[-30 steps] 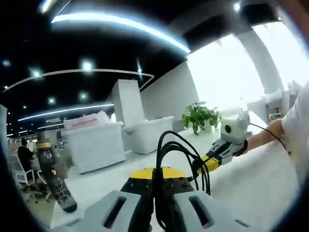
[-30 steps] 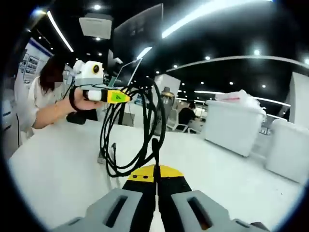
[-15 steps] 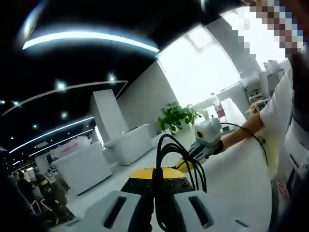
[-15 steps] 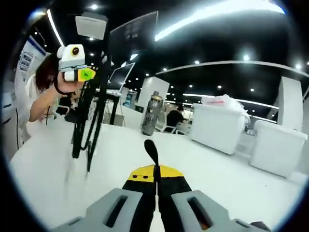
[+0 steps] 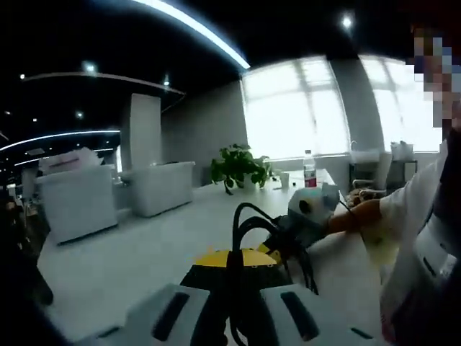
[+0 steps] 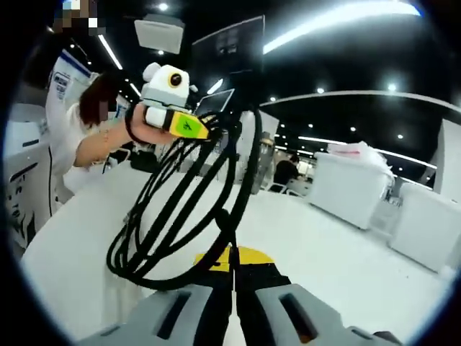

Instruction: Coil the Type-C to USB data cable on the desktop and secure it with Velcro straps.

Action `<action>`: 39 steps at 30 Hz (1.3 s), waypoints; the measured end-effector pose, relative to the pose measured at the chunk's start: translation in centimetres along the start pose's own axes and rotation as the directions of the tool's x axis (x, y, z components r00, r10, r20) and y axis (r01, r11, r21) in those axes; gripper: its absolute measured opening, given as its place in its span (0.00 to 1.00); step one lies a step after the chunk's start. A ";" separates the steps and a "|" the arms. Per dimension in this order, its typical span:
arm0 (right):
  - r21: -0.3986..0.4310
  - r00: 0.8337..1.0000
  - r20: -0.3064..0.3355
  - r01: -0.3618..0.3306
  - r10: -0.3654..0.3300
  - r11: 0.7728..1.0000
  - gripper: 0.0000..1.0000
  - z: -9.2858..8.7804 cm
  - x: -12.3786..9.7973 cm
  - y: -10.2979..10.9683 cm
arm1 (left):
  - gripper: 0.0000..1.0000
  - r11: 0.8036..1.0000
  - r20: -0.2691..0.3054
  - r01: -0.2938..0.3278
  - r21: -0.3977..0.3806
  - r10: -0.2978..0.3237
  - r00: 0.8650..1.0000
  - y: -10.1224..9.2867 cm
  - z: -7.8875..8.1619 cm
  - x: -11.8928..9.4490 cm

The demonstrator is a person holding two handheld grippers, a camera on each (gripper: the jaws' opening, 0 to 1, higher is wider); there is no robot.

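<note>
Here the coiling step appears finished and the securing step is in hand: the black data cable (image 6: 184, 216) hangs as several stacked loops, lifted above the white desktop (image 6: 346, 267) between the two tools. In the right gripper view, the left gripper (image 6: 205, 132), carried in a person's hand (image 6: 140, 130), pinches the upper part of the coil with its yellow-green jaws closed on the strands. The right gripper (image 6: 232, 263) has its jaws pressed together with almost no gap, and a dark strip rises from between them to meet the lower arc of the loops; this may be the Velcro strap (image 6: 223, 223) or a cable end, and the fisheye blur does not settle which. In the left gripper view, the left gripper (image 5: 232, 268) is likewise closed on the cable bundle (image 5: 256, 223), which arches up and over toward the right gripper (image 5: 281, 241) coming in from the right.

The next move, by judgement, calls for drawing the strip around all strands at once and pressing it onto itself, while the left tool keeps the loops gathered so none slips free.
</note>
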State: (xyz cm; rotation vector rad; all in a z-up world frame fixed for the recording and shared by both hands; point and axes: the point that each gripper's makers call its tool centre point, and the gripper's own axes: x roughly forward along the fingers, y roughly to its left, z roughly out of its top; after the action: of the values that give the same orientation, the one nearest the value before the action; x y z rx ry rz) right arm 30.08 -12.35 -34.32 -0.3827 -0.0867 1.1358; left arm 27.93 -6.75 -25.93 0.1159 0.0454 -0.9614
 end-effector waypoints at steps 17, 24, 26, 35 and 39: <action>0.014 0.999 -0.020 0.037 -0.037 0.999 0.13 -1.1 -1.8 -0.1 | 0.04 0.999 -0.112 0.026 0.019 -0.024 0.993 0.5 -4.0 4.1; -0.001 0.986 -0.029 0.163 -0.163 0.987 0.17 -0.8 -5.6 -2.6 | 0.04 0.998 -0.140 0.041 0.037 -0.035 0.990 -0.9 -4.2 5.0; 0.024 0.973 -0.025 0.232 -0.231 0.972 0.17 -0.9 -7.3 -4.3 | 0.04 0.998 -0.151 0.038 0.047 -0.030 0.988 -1.2 -4.4 5.3; 0.157 0.938 -0.080 0.347 -0.338 0.925 0.15 -3.9 -11.5 -8.1 | 0.04 0.999 -0.142 0.040 0.010 -0.038 0.989 -1.9 -4.0 7.5; 0.140 0.956 -0.073 0.293 -0.285 0.946 0.23 -3.1 -10.4 -7.5 | 0.05 0.999 -0.130 0.050 0.014 -0.047 0.990 -2.4 -3.6 8.1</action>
State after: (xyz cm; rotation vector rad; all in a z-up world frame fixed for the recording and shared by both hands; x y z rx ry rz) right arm 32.97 -25.24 -33.37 -0.2553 -0.0106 0.8347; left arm 30.66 -14.33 -30.39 0.1940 0.1597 -1.0021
